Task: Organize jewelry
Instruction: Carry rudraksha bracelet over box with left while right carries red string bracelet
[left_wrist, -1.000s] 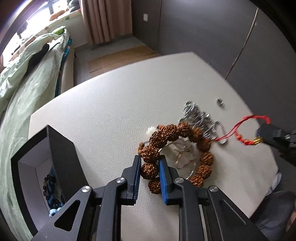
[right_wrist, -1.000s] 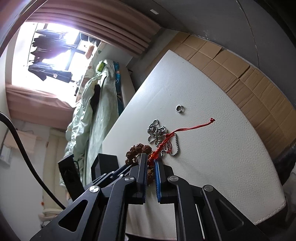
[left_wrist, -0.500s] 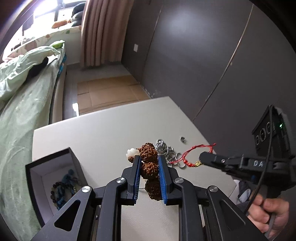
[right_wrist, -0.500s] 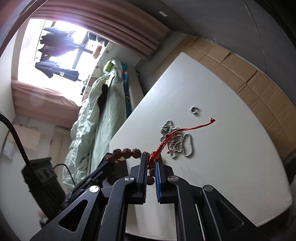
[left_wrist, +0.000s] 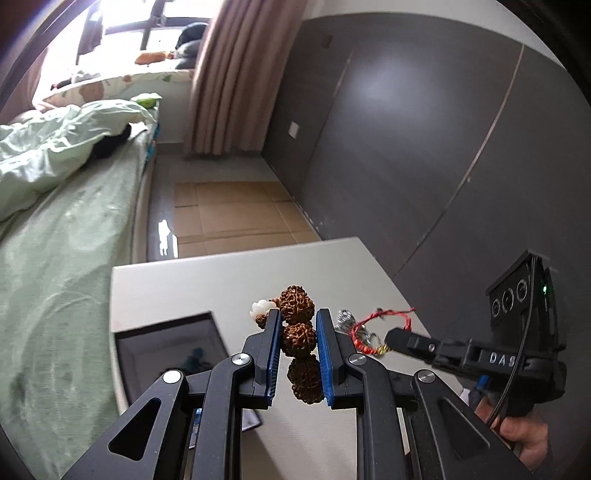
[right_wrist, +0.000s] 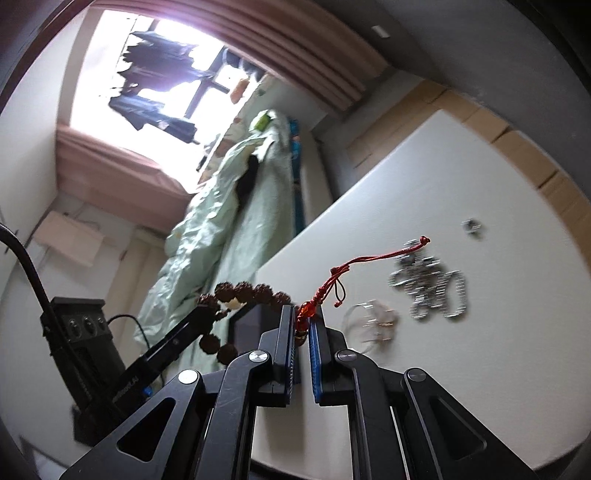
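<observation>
Item: brown bead bracelet, clamped in my left tool and hanging downward; open black box lies below-left of it on the table, nearer than my right tool, pinched on red cord bracelet.

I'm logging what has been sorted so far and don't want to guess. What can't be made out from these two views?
- Black box contents, left wrist view: dim interior, near part hidden by the left gripper.
- Silver chain and small ring, right wrist view: motion-blurred.
- Red cord bracelet lower beads: hidden between the right gripper fingers.
- Brown bead bracelet: its full loop is hidden by the fingers.
</observation>
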